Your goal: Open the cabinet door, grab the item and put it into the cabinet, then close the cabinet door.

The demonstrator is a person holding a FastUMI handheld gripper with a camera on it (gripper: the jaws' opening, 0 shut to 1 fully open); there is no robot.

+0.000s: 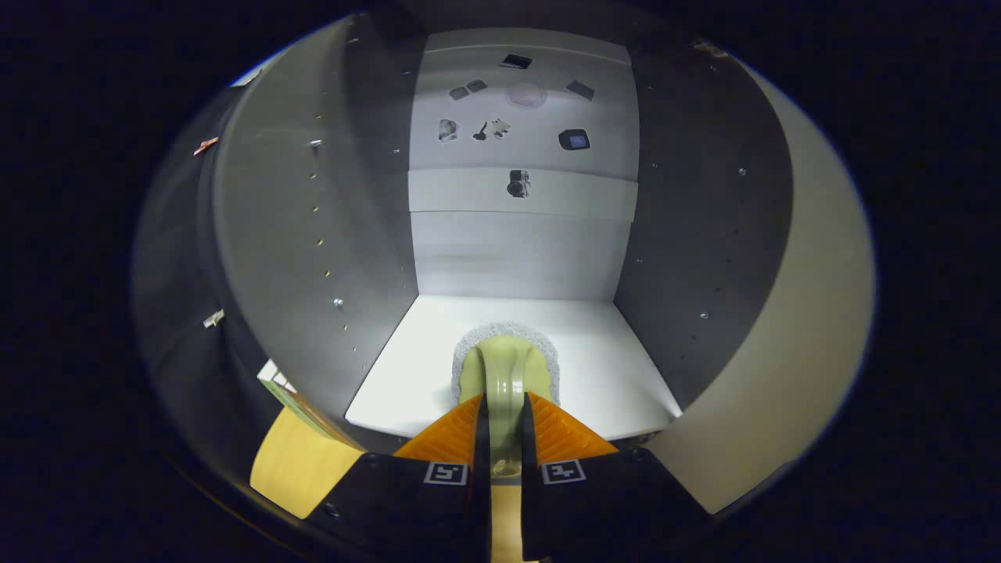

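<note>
The claw [504, 426] is closed on a pale green plastic brush handle [504, 383], both fingers pressing its sides. The handle belongs to what looks like a scrubbing brush with a grey fuzzy pad [547, 352] at its head, resting on the white floor panel [610, 367] inside the open grey cabinet [313, 258], well short of the back wall [516, 250], which carries small dark stickers [573, 139].

- The brush [504, 375] between the gripper [504, 438] fingers: smooth glossy plastic handle, fuzzy rough edge.
- The cabinet floor [610, 367] beyond it: smooth matt board.
- The cabinet side walls [313, 258]: matt, with small metal screws.
</note>
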